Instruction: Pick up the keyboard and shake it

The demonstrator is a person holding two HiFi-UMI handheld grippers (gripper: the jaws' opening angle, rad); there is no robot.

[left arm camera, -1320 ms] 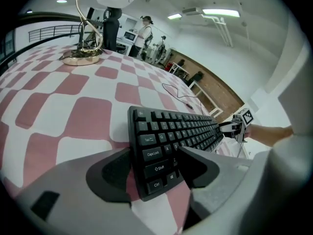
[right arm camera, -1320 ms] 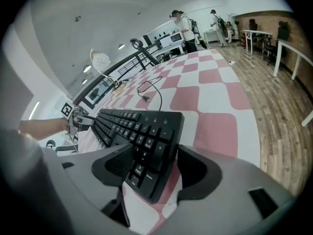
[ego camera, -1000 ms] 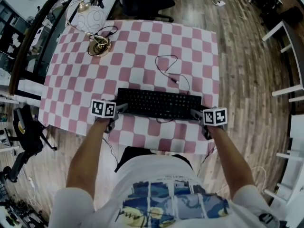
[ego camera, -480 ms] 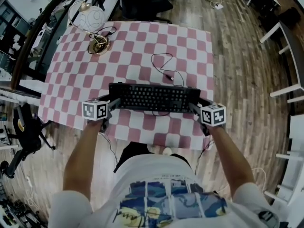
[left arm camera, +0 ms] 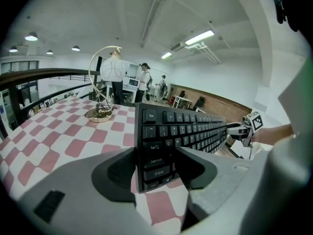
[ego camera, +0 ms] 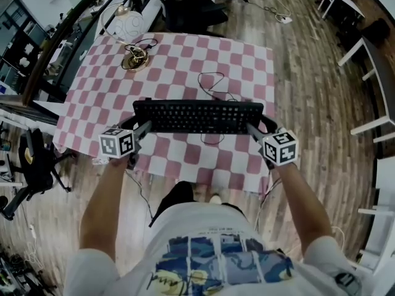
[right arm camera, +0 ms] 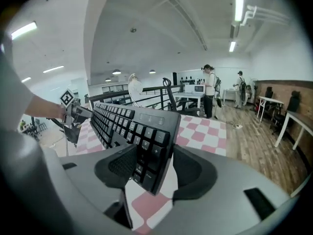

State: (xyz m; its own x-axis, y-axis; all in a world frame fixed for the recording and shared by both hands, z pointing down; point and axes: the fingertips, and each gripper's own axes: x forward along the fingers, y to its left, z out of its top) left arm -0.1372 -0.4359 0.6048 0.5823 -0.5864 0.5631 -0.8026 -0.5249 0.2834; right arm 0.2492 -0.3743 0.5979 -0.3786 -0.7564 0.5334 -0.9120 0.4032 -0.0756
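Left hand-held gripper (left arm camera: 155,168), right hand-held gripper (right arm camera: 149,168) pinch keyboard (ego camera: 197,116) ends; keys (left arm camera: 151,115) read Esc, Caps Lock.

A pink-checked table (ego camera: 92,97) carries a gold-based lamp (ego camera: 134,57) and a thin cable (ego camera: 210,85).

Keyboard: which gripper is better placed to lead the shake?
Left, marginally. The left gripper clamps the keyboard squarely at its end; the right gripper holds its end tilted. Both should probably move together.

The keyboard (ego camera: 197,116), lying on the table (ego camera: 185,54) before, now hangs lifted clear of it.
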